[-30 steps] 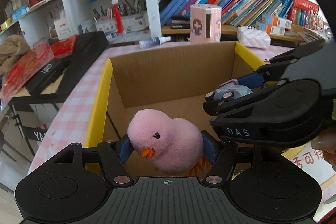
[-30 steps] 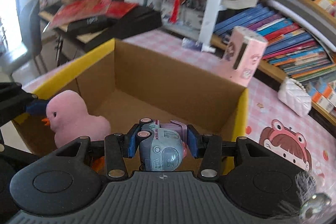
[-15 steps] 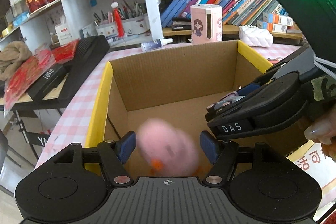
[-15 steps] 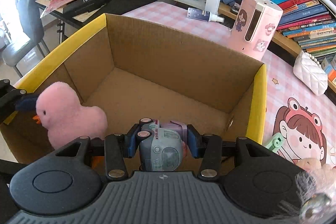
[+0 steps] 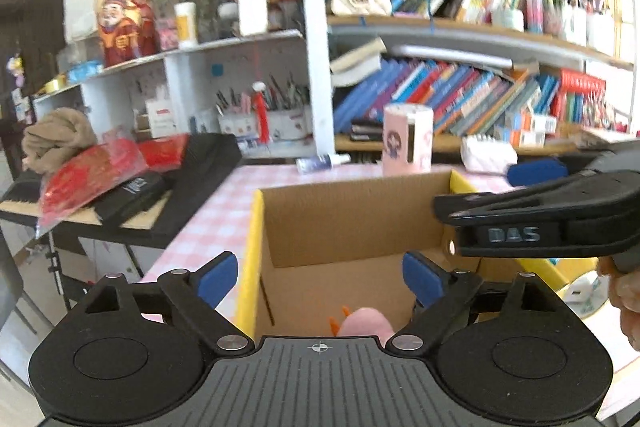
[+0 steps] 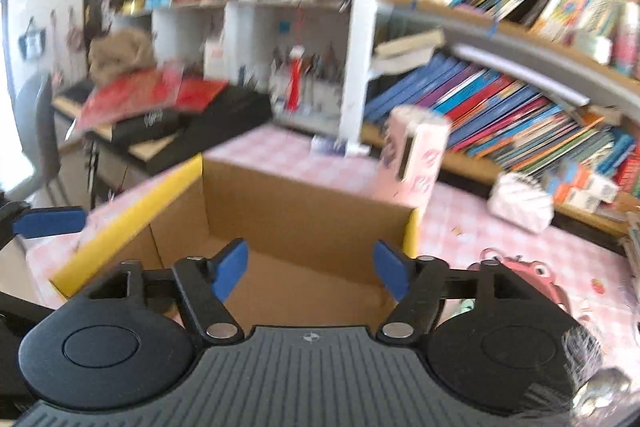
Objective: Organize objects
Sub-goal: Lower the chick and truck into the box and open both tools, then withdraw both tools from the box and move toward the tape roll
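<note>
left gripper (image 5: 320, 273): blue-padded jaws spread wide, nothing between them, positioned above the near left corner of the open brown cardboard box with yellow rim (image 5: 256, 227). fluffy pink plush chick with orange beak (image 5: 366, 321) lies on the box floor below the jaws, partly hidden by the gripper body. right gripper (image 6: 310, 269): jaws likewise wide apart and empty, over the same box (image 6: 288, 203). small toy car not visible. pink checked tablecloth (image 6: 280, 151) under the box.
</note>
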`<state>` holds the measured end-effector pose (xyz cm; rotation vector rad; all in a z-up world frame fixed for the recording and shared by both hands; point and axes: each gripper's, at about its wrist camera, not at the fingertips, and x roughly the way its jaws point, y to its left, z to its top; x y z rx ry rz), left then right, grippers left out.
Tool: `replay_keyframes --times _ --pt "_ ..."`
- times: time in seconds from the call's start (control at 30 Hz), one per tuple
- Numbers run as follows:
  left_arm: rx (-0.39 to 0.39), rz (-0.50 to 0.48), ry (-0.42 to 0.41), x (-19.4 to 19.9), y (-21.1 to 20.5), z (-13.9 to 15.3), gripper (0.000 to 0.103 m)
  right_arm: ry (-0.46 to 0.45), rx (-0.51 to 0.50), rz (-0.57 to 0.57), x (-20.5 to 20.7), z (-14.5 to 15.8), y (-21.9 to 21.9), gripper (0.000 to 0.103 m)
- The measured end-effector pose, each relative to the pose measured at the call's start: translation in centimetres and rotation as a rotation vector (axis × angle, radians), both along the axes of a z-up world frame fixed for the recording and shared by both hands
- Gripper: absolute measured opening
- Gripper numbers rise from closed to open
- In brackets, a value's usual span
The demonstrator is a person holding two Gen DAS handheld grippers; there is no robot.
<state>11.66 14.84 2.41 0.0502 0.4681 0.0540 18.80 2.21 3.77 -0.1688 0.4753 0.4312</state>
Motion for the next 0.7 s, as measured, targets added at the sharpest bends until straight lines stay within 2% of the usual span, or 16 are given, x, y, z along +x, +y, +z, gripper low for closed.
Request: replay_keyframes --times 0.17,0.37,0.7 --pt "-0.027 0.019 -0.013 -2.2 0.7 0.0 0.092 -0.012 0.032 -0.075 -2.7 0.3 -1.2 0.075" --pt "-0.046 0.029 0.008 -5.4 1.1 -0.8 0.092 0.018 0.01 -0.129 -6.6 -1.0 -1.6 0.077" --pt "-0.041 0.065 0.155 -10.4 1.5 -3.1 0.092 0.114 -0.067 -0.19 -13.8 -4.6 -1.3 0.082"
